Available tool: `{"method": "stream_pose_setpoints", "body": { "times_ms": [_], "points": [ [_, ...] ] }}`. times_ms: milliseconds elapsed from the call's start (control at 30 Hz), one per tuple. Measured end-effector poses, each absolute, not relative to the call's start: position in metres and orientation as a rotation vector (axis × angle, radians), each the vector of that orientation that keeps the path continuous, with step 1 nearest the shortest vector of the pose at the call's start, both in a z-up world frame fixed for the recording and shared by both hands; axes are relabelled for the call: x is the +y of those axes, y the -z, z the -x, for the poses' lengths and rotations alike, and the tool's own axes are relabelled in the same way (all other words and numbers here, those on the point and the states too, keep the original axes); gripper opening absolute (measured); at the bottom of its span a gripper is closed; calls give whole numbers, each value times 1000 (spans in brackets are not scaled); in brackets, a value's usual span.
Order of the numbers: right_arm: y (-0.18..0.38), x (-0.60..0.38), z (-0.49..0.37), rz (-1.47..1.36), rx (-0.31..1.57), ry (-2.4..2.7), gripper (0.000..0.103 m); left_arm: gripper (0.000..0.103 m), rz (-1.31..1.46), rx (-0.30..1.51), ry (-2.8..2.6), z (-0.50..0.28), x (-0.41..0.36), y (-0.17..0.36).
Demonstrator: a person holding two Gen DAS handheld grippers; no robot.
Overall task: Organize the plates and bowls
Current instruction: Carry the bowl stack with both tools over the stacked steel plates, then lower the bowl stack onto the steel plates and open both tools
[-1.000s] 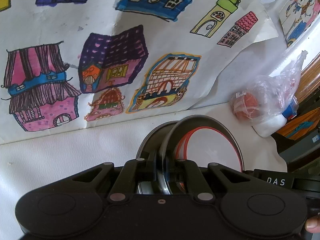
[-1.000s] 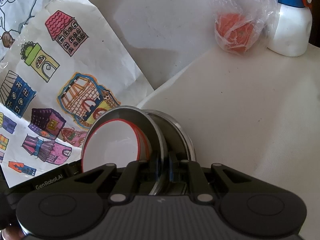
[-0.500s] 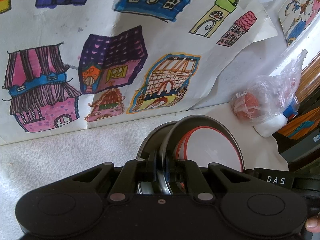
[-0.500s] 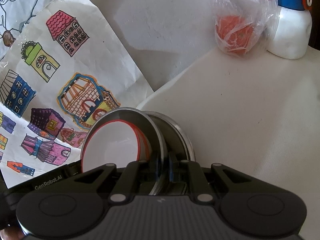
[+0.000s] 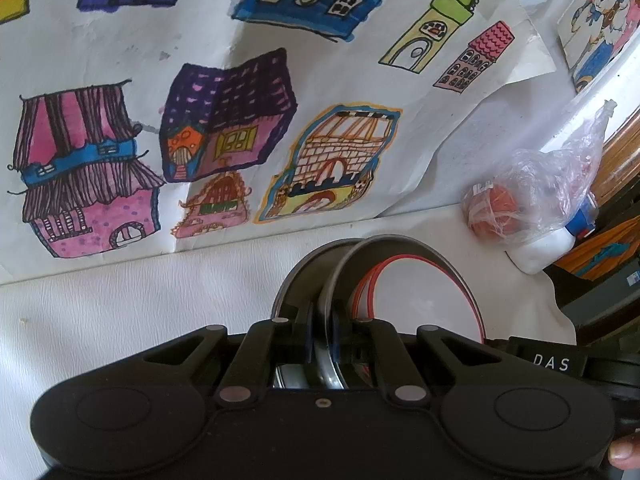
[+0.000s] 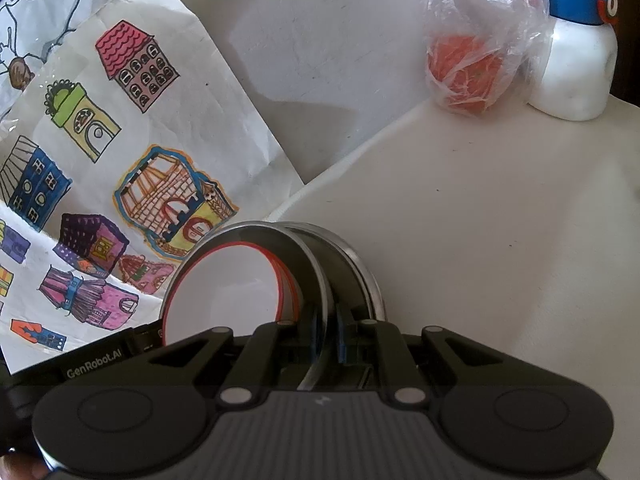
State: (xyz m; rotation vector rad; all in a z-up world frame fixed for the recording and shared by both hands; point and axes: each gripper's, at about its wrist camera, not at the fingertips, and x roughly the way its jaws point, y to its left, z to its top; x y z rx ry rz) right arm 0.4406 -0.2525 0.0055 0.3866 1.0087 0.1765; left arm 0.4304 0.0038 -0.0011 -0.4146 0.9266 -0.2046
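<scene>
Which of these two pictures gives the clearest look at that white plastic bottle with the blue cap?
The right wrist view: the white plastic bottle with the blue cap stands upright there, body and cap both visible beside the clear plastic bag. In the left wrist view the bag covers most of the bottle; only its base shows.

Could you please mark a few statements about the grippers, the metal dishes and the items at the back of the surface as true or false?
1. The left gripper is shut on a metal dish rim. True.
2. The right gripper hangs open and empty. False: it is shut on a dish rim too.
3. The orange item sits in a clear plastic bag. True.
4. The white bottle has a green cap. False: the cap is blue.
</scene>
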Motion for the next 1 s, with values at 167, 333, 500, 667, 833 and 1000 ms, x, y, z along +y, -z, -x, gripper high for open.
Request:
{"method": "stream_pose_setpoints", "body": {
  "times_ms": [167,333,500,667,833,1000],
  "points": [
    [-6,-253,-439,-385,998,-181,13,9,412,927,201,-430,3,1],
    [-9,-258,-438,-390,978,-172,20,9,406,927,197,-430,2,1],
    [-13,-263,-436,-391,956,-166,25,9,407,932,189,-430,1,0],
    [-14,-266,-432,-393,943,-161,32,9,404,936,180,-428,-1,-2],
    [-15,-271,-428,-406,922,-147,47,16,408,924,165,-424,1,-7],
    [-16,-272,-424,-421,916,-147,49,25,413,900,154,-419,8,-17]
  ]
}}
